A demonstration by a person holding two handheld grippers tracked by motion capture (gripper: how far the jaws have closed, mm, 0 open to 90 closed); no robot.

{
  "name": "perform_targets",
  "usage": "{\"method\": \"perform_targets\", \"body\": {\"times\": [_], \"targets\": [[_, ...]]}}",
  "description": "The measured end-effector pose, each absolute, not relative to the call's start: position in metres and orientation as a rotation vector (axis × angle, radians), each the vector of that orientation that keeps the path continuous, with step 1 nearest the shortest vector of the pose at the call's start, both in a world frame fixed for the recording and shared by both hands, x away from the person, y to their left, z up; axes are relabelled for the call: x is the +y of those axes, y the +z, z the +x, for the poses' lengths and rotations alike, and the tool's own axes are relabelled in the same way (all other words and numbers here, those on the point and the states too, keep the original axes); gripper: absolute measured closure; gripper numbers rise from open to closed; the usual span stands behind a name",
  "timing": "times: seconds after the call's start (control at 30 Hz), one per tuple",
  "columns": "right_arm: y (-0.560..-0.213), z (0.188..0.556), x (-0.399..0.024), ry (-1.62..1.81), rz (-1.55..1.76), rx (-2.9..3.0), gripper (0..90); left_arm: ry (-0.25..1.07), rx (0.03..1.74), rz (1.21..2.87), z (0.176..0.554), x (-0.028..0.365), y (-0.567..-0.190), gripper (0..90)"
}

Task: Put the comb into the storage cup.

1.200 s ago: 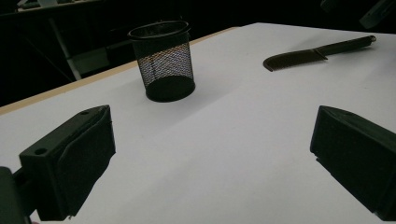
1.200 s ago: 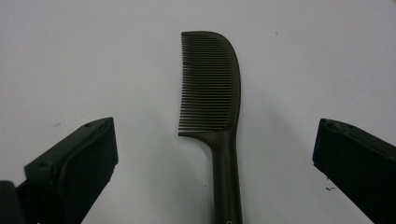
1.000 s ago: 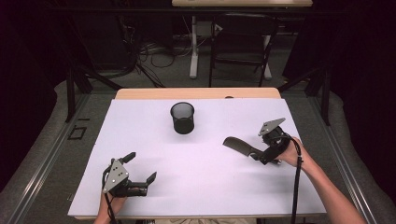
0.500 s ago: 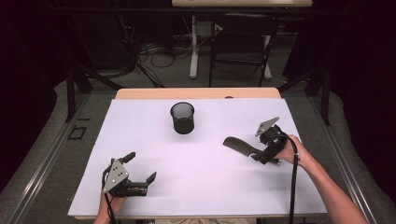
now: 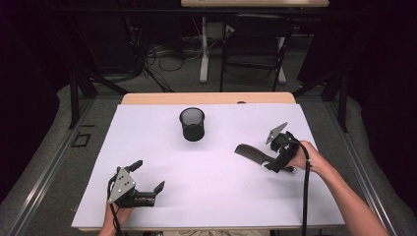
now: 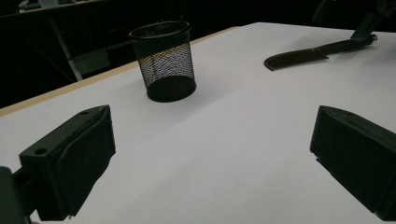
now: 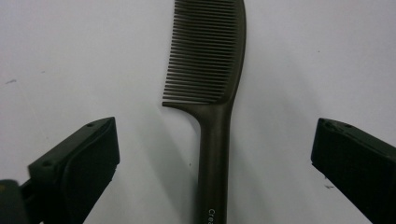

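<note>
We see a dark comb (image 7: pixel 212 84) lying flat on the white counter (image 5: pixel 206 196), on its right side, teeth end pointing left toward the middle and handle toward the right claw (image 5: pixel 276 158). In the right gripper view the handle runs down between the two jaws, which stand spread wide on either side of it without touching it; the teeth face the left of that view, and pale lettering shows at the bottom of the handle. From above, we see that claw tilted down over the handle end, with a hand (image 5: pixel 307 160) behind it and a cable trailing toward the near edge.

A black mesh cup (image 5: pixel 192 124) stands upright on the far middle of the counter, well apart from the comb and to its left. The left claw (image 5: pixel 146 177) rests at the near left corner, its jaws also spread and holding nothing, pointing toward the cup and the comb.
</note>
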State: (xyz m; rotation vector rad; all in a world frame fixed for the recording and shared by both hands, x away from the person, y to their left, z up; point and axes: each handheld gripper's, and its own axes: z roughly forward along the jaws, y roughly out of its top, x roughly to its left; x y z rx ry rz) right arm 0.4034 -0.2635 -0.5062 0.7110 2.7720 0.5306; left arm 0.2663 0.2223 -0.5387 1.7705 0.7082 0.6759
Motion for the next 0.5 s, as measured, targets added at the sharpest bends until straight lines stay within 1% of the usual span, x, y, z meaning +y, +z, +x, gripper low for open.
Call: {"method": "perform_targets", "body": {"times": [0.03, 0.07, 0.1, 0.13, 0.2, 0.23, 0.27, 0.33, 0.37, 0.4, 0.43, 0.47, 0.5], "targets": [[-0.5072, 0.4035, -0.2627, 0.537, 0.712, 2.766, 5.2, 0.677, 0.708, 1.771, 0.2663, 0.2223, -0.5387, 0.0], [-0.5074, 0.404, -0.2619, 0.516, 0.705, 2.781, 9.7, 0.677, 0.709, 1.77, 0.2663, 0.2222, -0.5387, 0.0], [-0.5074, 0.404, -0.2619, 0.516, 0.705, 2.781, 9.7, 0.676, 0.709, 1.77, 0.2663, 0.2222, -0.5388, 0.0], [-0.508, 0.405, -0.2615, 0.507, 0.691, 2.791, 14.9, 0.676, 0.709, 1.77, 0.2663, 0.2223, -0.5388, 0.0], [-0.5082, 0.4053, -0.2607, 0.476, 0.696, 2.797, 19.0, 0.677, 0.708, 1.771, 0.2663, 0.2223, -0.5387, 0.0], [-0.5082, 0.4053, -0.2607, 0.476, 0.696, 2.797, 19.0, 0.677, 0.708, 1.771, 0.2663, 0.2223, -0.5387, 0.0], [-0.5089, 0.4061, -0.2602, 0.451, 0.691, 2.81, 25.7, 0.676, 0.708, 1.771, 0.2663, 0.2223, -0.5387, 0.0], [-0.5089, 0.407, -0.2593, 0.42, 0.685, 2.828, 32.1, 0.676, 0.71, 1.771, 0.2664, 0.2221, -0.5389, 0.0], [-0.5089, 0.407, -0.2593, 0.42, 0.685, 2.828, 32.1, 0.676, 0.709, 1.772, 0.2665, 0.222, -0.5389, 0.0], [-0.509, 0.408, -0.2582, 0.388, 0.678, 2.841, 37.8, 0.676, 0.71, 1.77, 0.2664, 0.2219, -0.5389, 0.0], [-0.5104, 0.4081, -0.2575, 0.397, 0.682, 2.838, 41.0, 0.675, 0.709, 1.771, 0.2665, 0.2218, -0.5389, 0.0], [-0.5104, 0.4081, -0.2575, 0.397, 0.682, 2.838, 41.0, 0.675, 0.709, 1.771, 0.2665, 0.2218, -0.5389, 0.0], [-0.5098, 0.4092, -0.256, 0.349, 0.675, 2.857, 45.3, 0.674, 0.71, 1.771, 0.2665, 0.2218, -0.539, 0.0]]}}
